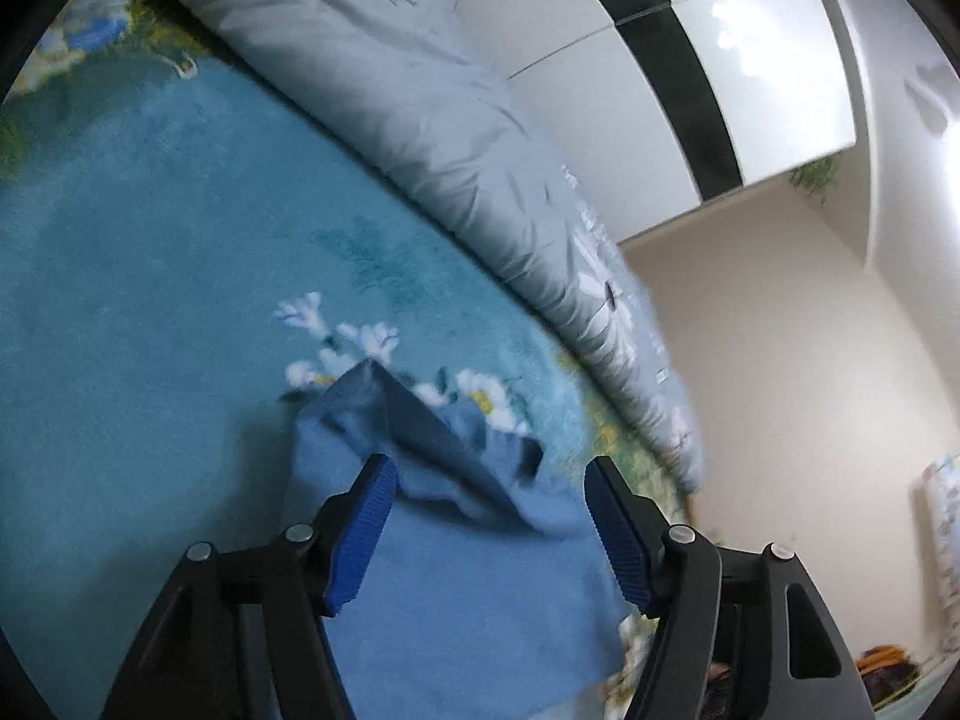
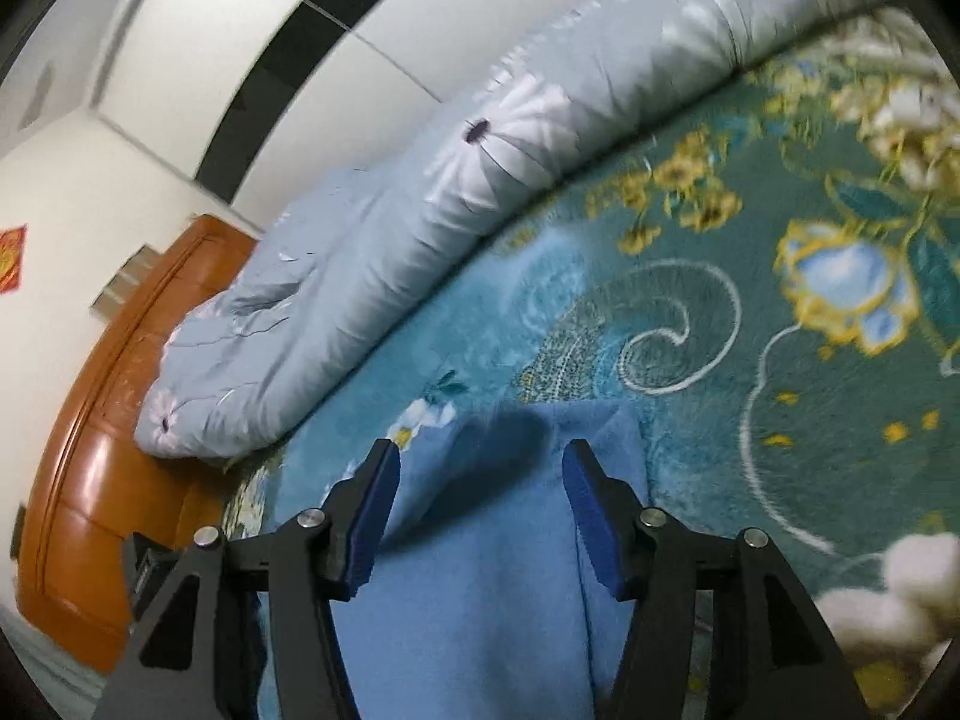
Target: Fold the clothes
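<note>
Both grippers standing apart over a blue garment on the floral bedspread.

Left gripper (image 1: 489,483) is hanging with its blue pads (image 1: 360,534) spread wide, touching nothing; the blue garment (image 1: 456,588) is lying below and between them, its rumpled, turned-over corner pointing toward the rolled grey quilt (image 1: 420,120). Garment is resting on the teal floral bedspread (image 1: 150,300), near the quilt but apart from it. Right gripper (image 2: 480,480) is likewise gaping over the garment's (image 2: 480,570) far edge, pads clear of cloth. Judging the cloth is lying free on the bed so a fold can settle flat. Wooden headboard (image 2: 90,450) is sitting at the quilt's left end.
</note>
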Motion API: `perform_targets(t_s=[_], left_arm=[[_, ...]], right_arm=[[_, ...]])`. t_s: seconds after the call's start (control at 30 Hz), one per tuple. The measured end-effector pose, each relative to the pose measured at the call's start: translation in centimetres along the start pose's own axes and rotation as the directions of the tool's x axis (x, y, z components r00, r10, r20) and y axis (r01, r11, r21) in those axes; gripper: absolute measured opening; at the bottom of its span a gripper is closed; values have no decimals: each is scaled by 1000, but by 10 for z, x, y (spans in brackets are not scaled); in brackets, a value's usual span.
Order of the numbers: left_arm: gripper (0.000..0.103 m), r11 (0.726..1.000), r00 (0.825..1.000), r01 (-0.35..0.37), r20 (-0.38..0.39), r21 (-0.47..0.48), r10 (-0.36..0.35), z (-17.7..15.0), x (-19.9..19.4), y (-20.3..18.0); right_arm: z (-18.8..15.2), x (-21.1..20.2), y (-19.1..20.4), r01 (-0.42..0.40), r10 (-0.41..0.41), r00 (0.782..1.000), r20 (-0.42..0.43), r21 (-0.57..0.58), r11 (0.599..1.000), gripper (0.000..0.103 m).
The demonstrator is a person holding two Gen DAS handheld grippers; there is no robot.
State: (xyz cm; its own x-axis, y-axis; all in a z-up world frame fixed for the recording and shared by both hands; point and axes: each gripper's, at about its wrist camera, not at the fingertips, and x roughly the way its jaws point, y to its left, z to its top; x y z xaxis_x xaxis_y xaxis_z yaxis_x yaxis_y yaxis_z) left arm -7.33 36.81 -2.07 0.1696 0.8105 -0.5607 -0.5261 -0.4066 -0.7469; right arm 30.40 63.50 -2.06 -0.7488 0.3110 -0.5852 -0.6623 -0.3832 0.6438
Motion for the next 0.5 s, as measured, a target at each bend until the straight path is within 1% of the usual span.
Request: perform_targets(t_s=[0.03,0.07,0.13,0.23,0.27,0.33,0.4,0.43,0.47,0.5], left_arm=[[70,998,999,-50,-18,32,51,-6,-3,-3],[70,992,993,-103,-41,73,107,-15,-4,-3],[70,969,974,-197,-80,152,211,-37,-6,2],[70,945,949,-279,-101,168,298,-63,-9,21],[70,948,949,-279,-108,155,297,-71,-11,28],[70,961,963,-245,-81,127,257,-78,-18,33],[69,979,976,-189,-92,71,195,-81,-19,36],[68,987,982,-158,-103,38,161,-83,-18,37],[68,989,983,-148,-105,18,149,-85,-17,37],[67,988,983,-156,-101,9,156,-87,-16,37]], right_arm=[[-5,-6,-3,18,-19,1000,-5,-9,1000,58],[-12,-10,-9,36,-36,999,-21,-9,999,58],[-30,-17,-26,45,-43,997,-62,31,999,58],[-55,-24,-49,11,2,995,-95,134,991,58],[-63,-26,-56,-1,19,994,-104,169,986,58],[-71,-33,-58,-40,55,996,-76,195,980,58],[-79,-28,-54,-93,116,990,-83,244,965,58],[-81,-25,-50,-91,114,990,-83,243,966,58],[-84,-22,-45,-82,104,991,-81,235,969,58],[-86,-19,-40,-73,94,992,-80,227,971,58]])
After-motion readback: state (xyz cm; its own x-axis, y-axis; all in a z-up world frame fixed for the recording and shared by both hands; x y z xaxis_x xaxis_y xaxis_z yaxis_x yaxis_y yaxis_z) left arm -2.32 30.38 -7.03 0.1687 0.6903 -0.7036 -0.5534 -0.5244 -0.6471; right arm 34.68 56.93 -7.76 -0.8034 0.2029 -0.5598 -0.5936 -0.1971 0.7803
